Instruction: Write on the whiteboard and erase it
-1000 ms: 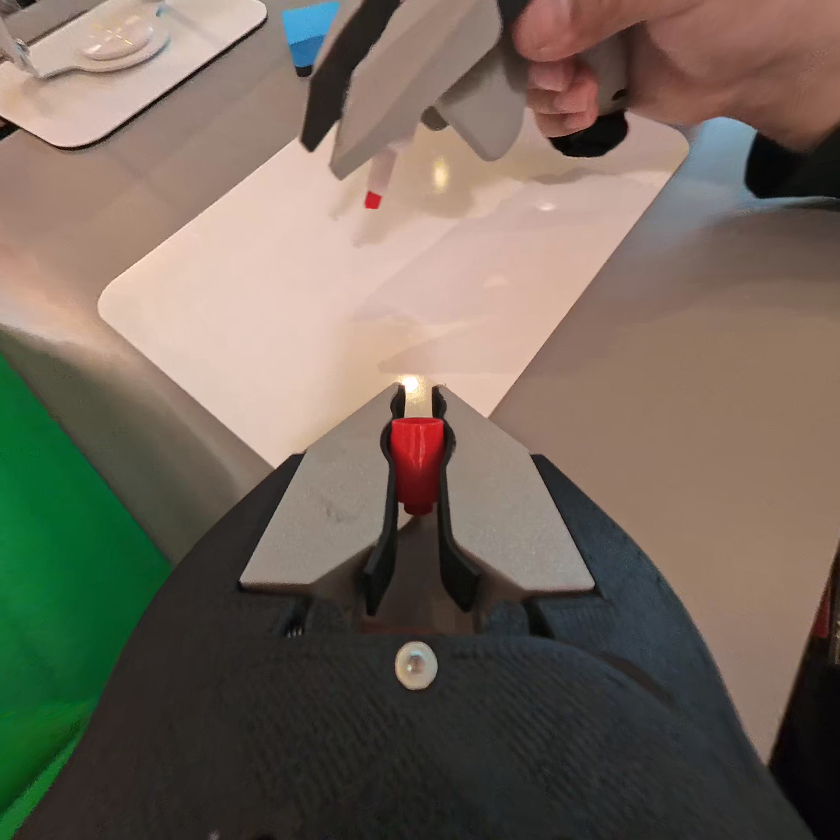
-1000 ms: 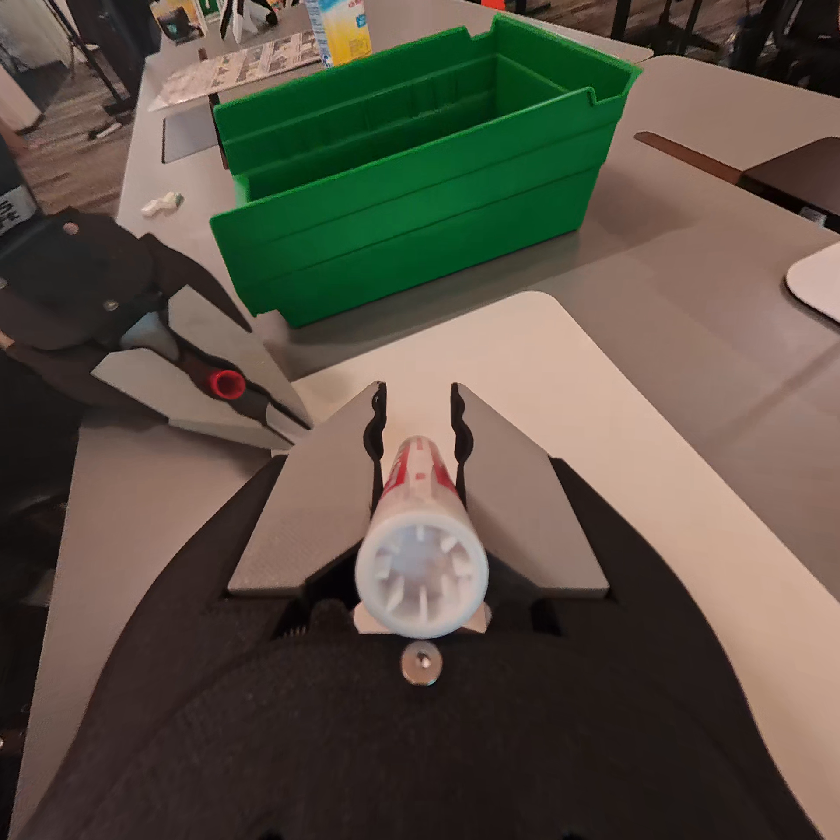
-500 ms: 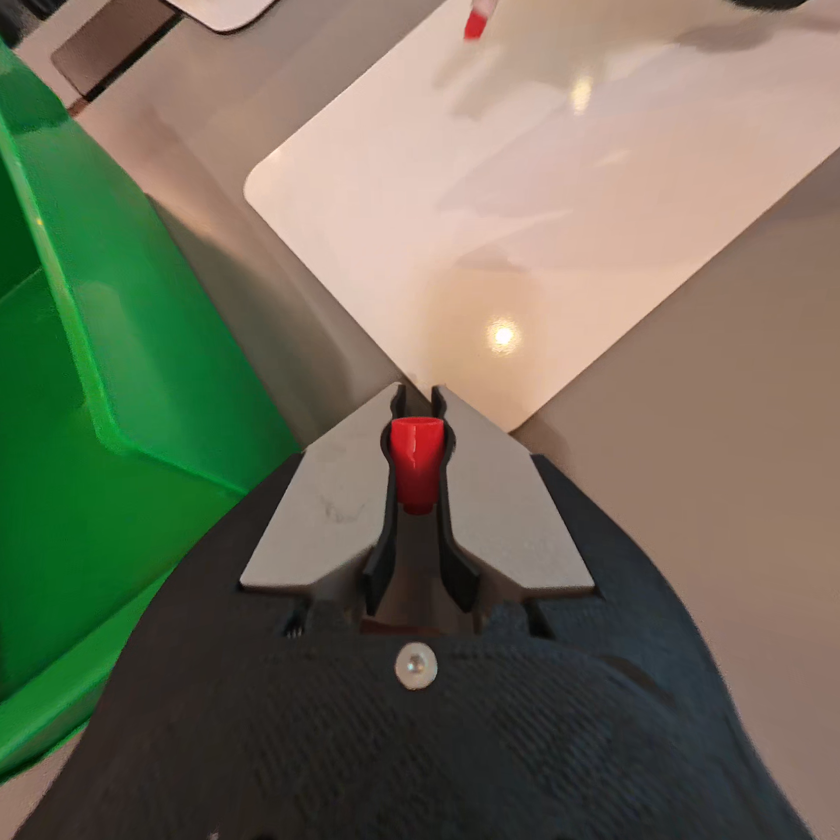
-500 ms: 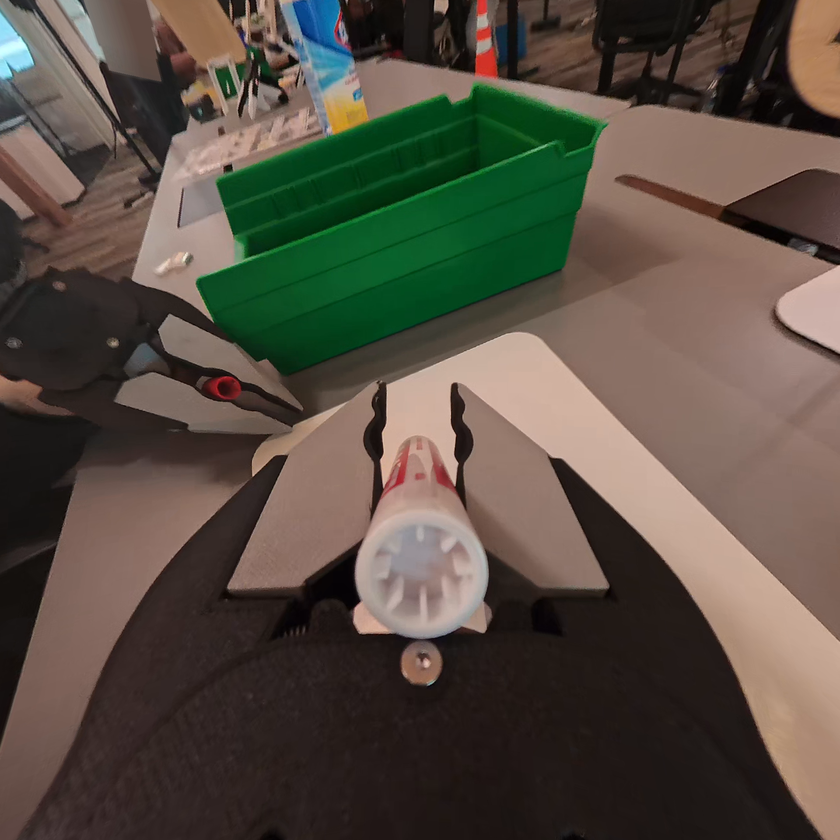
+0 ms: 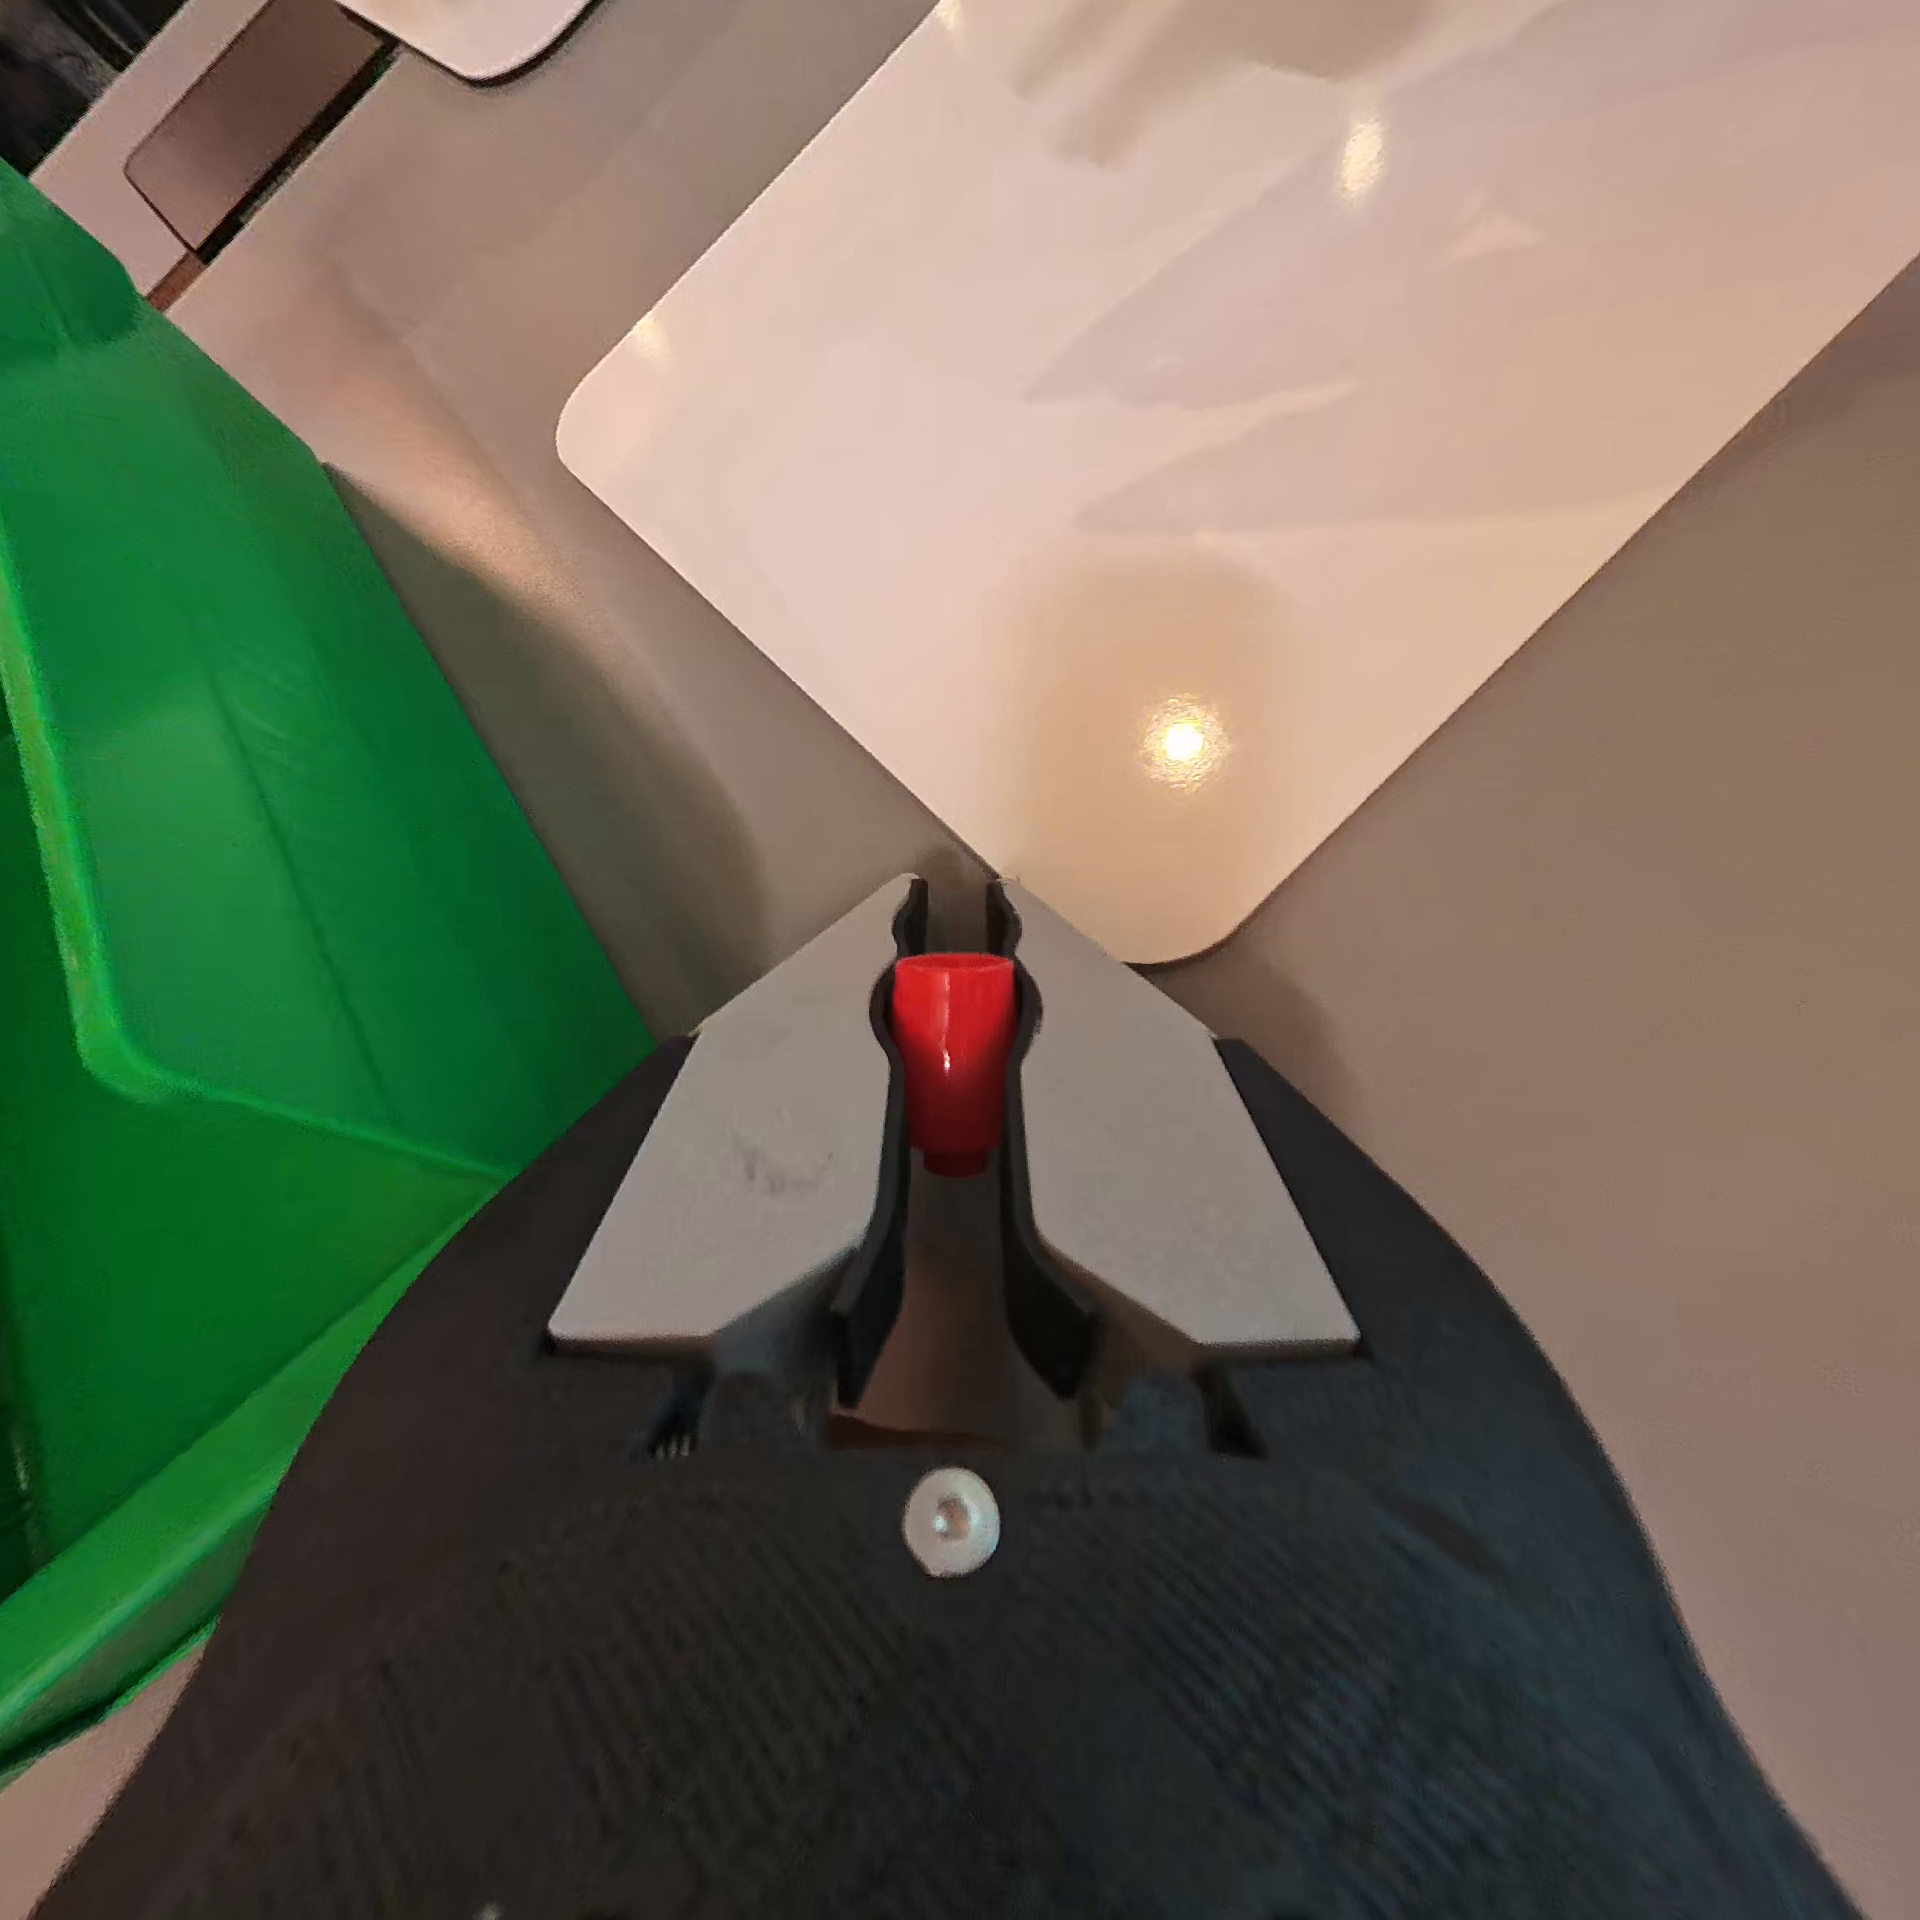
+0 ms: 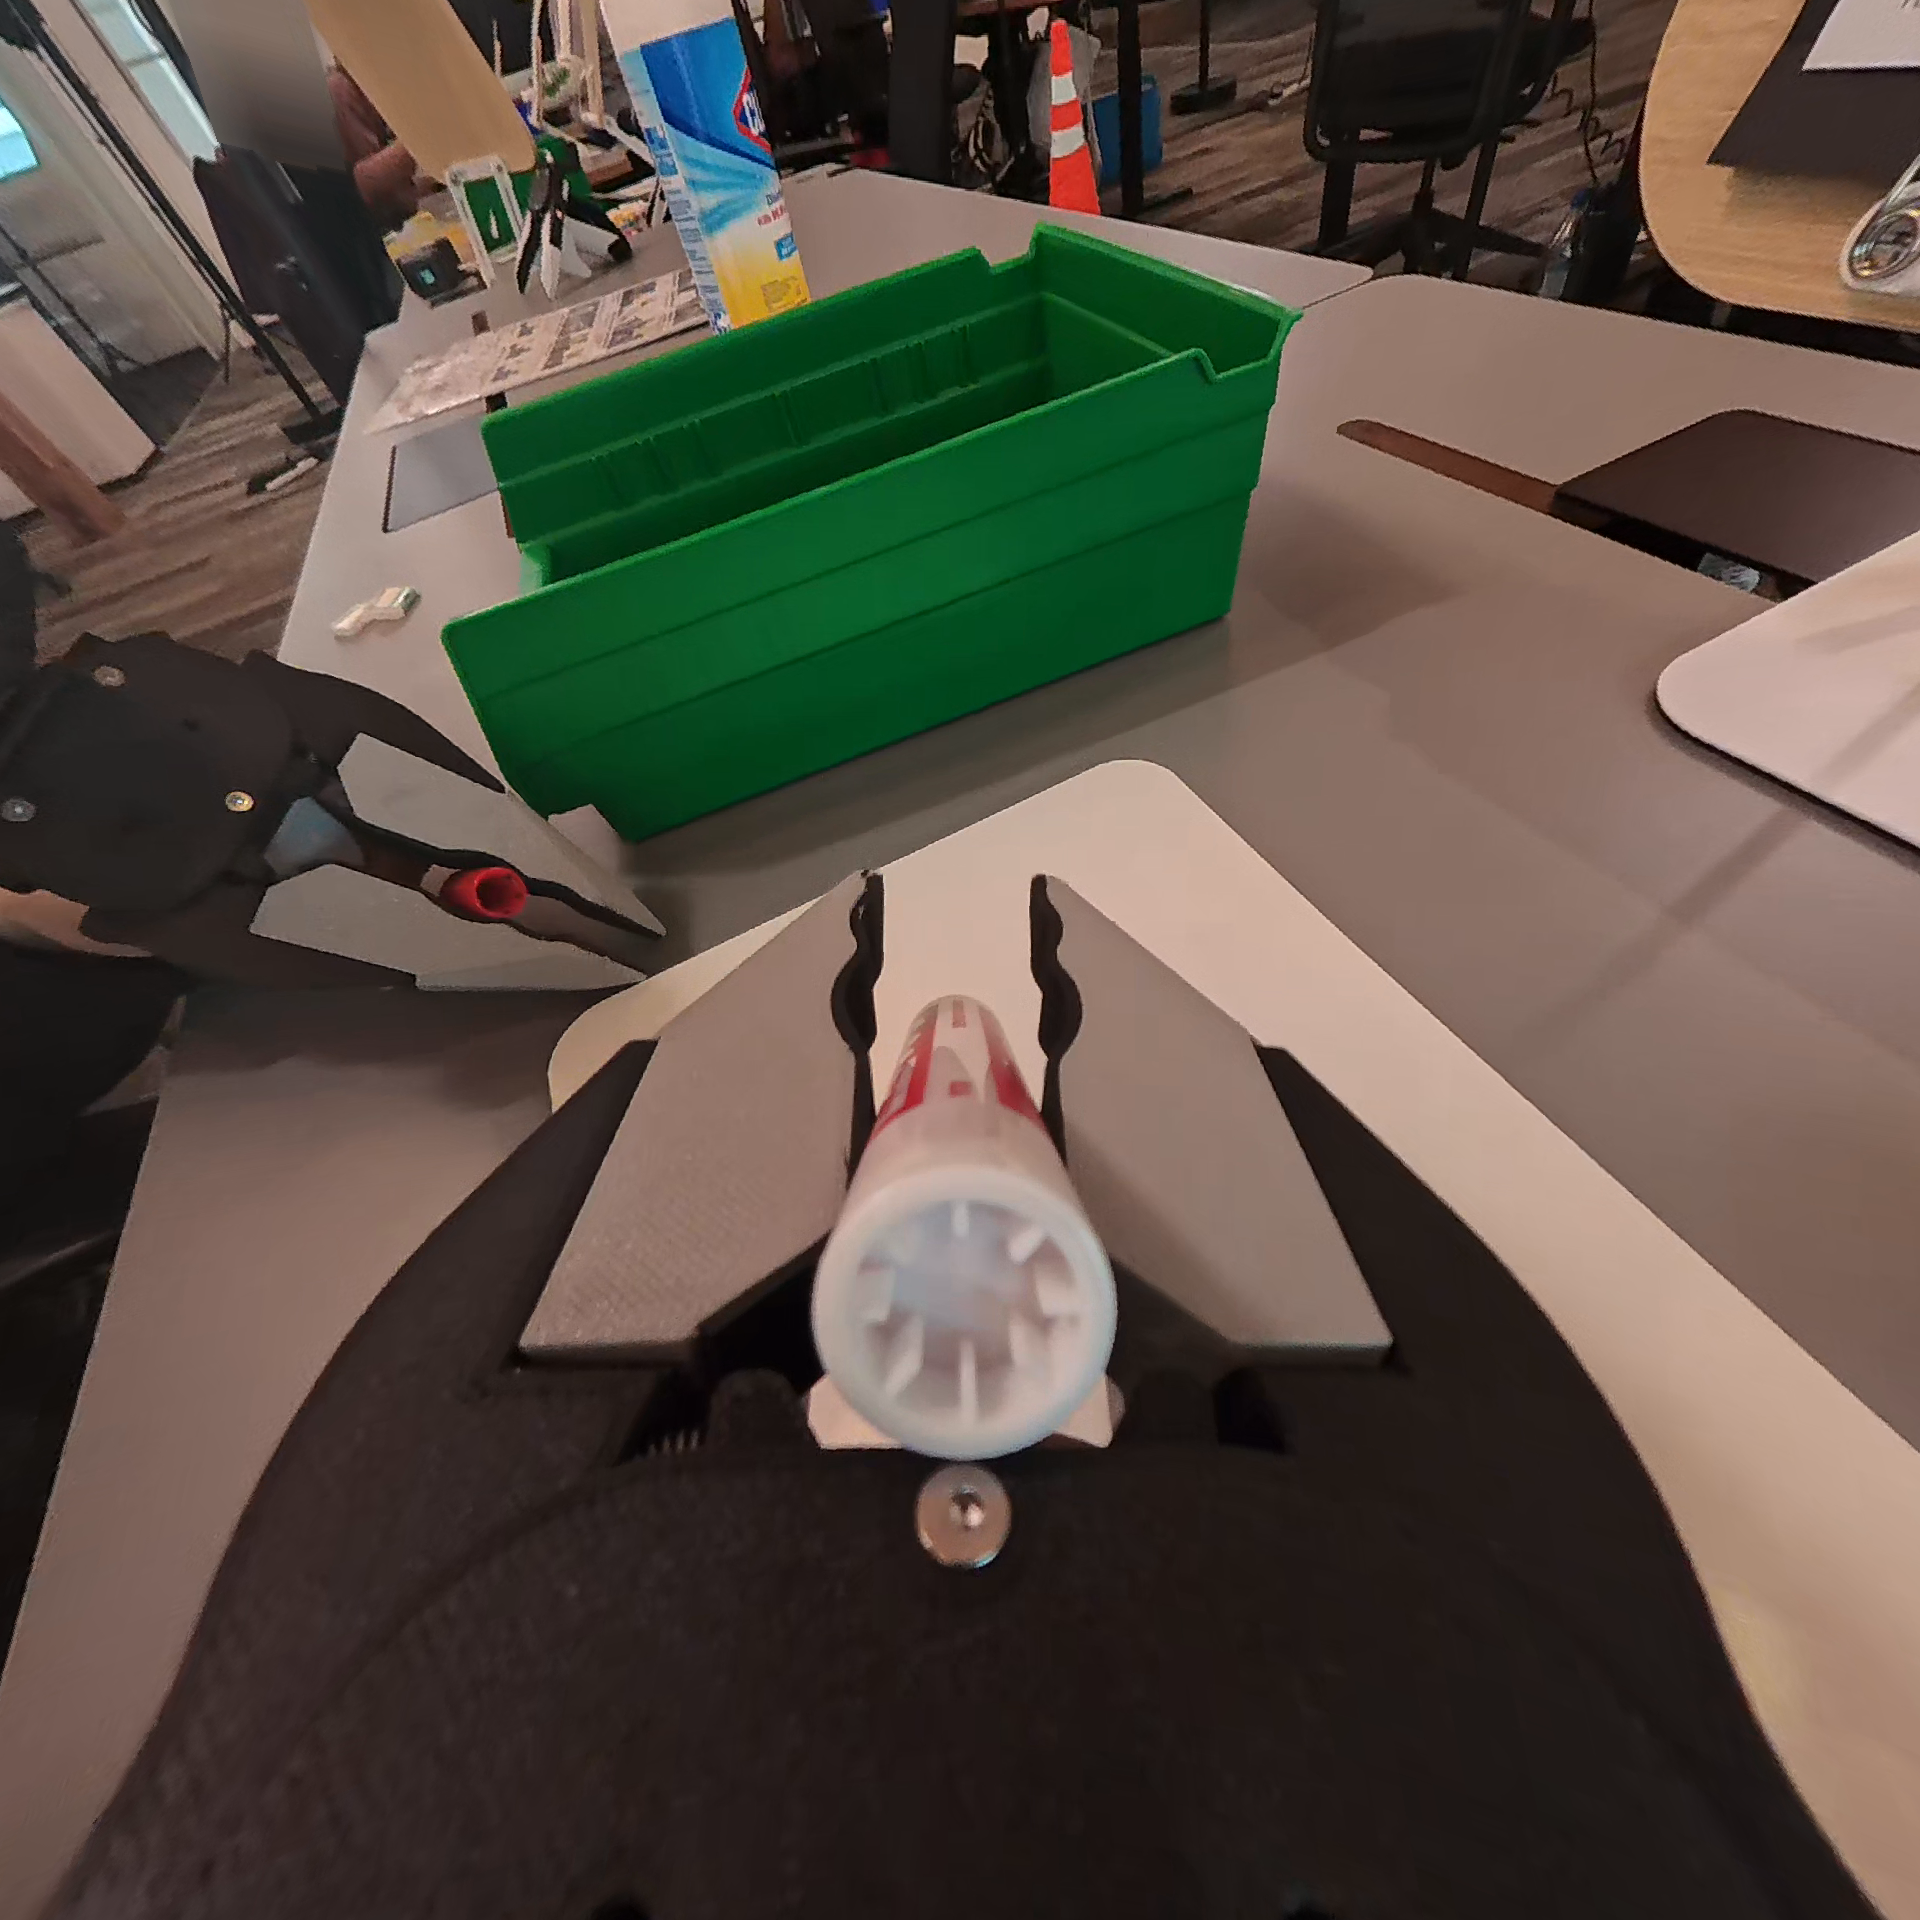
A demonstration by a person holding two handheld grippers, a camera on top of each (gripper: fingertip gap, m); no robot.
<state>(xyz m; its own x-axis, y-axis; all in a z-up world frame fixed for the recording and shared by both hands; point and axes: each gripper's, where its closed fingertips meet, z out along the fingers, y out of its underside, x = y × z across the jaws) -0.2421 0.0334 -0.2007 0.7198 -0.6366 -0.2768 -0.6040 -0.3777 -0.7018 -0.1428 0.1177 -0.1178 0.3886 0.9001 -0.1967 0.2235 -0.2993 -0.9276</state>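
On my left, the green bin stands on the grey table, and my left gripper hangs just beside its near wall, over the table at the corner of the whiteboard. Its jaws are clamped on the red marker cap, open mouth facing forward. The board's surface shows no ink that I can see.

To the right, my right gripper hovers over the whiteboard's near part, jaws pinched on the marker barrel. The barrel runs lengthwise between the fingers, its white butt end toward the camera; the writing tip is hidden past the barrel, so I cannot see how near it sits to the board.

I judge the uncapping done and the writing step just opening. Next I would tip the right gripper down until the nib meets the board, then drag with light, even pressure. The left should carry the cap clear, off to the side. I see no eraser in either view.
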